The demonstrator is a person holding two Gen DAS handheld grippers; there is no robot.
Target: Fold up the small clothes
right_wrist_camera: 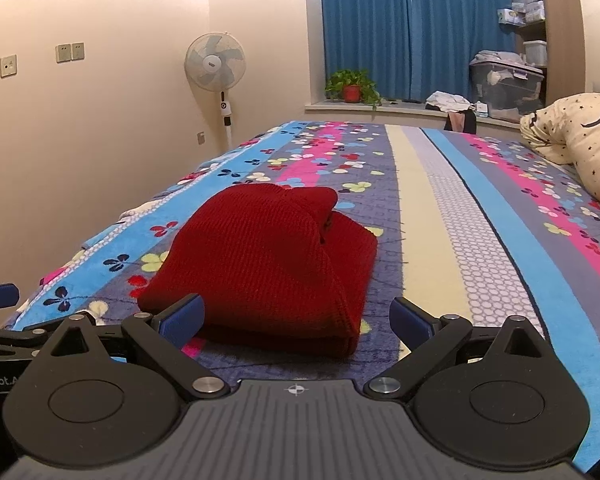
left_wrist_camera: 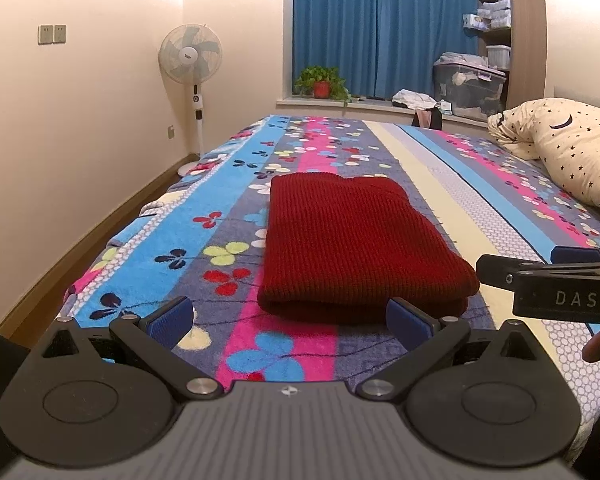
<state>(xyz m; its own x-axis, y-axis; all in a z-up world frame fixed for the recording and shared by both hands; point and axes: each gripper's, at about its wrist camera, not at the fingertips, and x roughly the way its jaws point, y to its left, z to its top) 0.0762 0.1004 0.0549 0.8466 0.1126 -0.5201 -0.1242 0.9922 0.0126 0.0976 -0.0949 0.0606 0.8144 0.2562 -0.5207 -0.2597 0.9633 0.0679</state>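
A dark red knitted garment [left_wrist_camera: 352, 240] lies folded into a thick rectangle on the bed; it also shows in the right wrist view [right_wrist_camera: 268, 268], with a raised fold at its far end. My left gripper [left_wrist_camera: 290, 316] is open and empty, just short of the garment's near edge. My right gripper [right_wrist_camera: 296, 318] is open and empty, its jaws standing either side of the garment's near right corner. The right gripper's body [left_wrist_camera: 556, 284] shows at the right of the left wrist view, and the left gripper [right_wrist_camera: 0, 320] at the left edge of the right wrist view.
The bed has a flowered, striped blanket [left_wrist_camera: 228, 216]. A star-patterned pillow [left_wrist_camera: 572, 148] lies at the right. A standing fan [left_wrist_camera: 191, 56], a potted plant [left_wrist_camera: 322, 80], blue curtains and storage boxes [left_wrist_camera: 468, 84] stand beyond the bed. The bed's left edge drops to the floor.
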